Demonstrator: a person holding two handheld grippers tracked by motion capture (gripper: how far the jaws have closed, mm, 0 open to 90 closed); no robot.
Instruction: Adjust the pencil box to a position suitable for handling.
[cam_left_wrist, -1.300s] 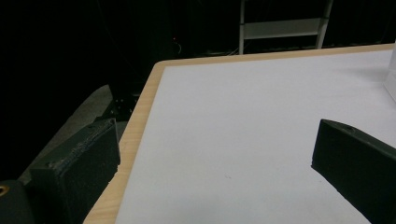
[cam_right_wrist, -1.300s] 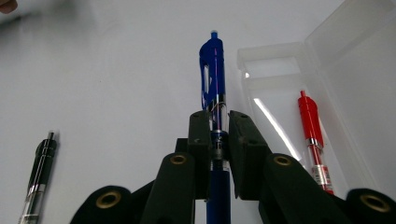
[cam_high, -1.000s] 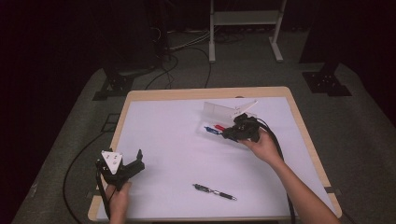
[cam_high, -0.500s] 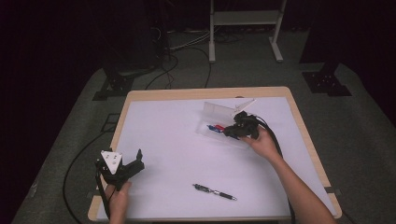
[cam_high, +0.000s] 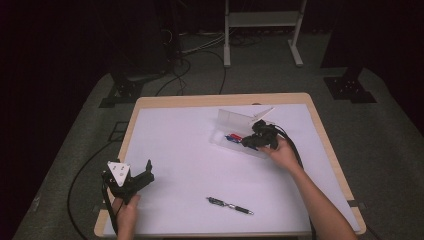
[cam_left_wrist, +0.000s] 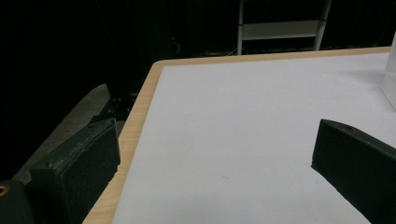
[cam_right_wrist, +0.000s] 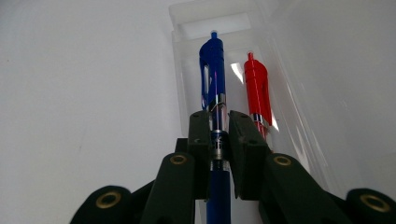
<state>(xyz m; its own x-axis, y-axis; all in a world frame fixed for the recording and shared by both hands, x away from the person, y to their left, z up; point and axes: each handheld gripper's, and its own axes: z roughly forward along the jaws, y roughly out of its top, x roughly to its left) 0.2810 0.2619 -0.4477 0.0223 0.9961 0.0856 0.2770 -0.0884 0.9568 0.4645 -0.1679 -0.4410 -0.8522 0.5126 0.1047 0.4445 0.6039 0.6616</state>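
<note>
Blue pen (cam_right_wrist: 213, 84): clamped at mid-barrel between the closed jaws of your right gripper (cam_right_wrist: 218, 123), its clip end pointing toward 12 o'clock in the right gripper view and lying over the clear plastic case (cam_right_wrist: 280, 130). Red pen (cam_right_wrist: 256, 88): lies inside the case, just beside the blue pen at its 3 o'clock, parallel to it. In the high view the case (cam_high: 225, 141) sits on the white table (cam_high: 190, 150) at about 1 o'clock from the table's centre, lid (cam_high: 235, 119) raised at its 12 o'clock edge; your right gripper (cam_high: 252, 141) is over the case's 3 o'clock end, with your right hand (cam_high: 282, 152) behind it. Black pen (cam_high: 230, 205): lies loose on the table at about 6 o'clock from the centre, well apart from the case. Left gripper (cam_high: 142, 176): held in your left hand (cam_high: 125, 212) near the table's 8 o'clock corner, jaws standing wide apart with nothing between them; the left gripper view shows bare table surface (cam_left_wrist: 243, 130) between the two pads.
</note>
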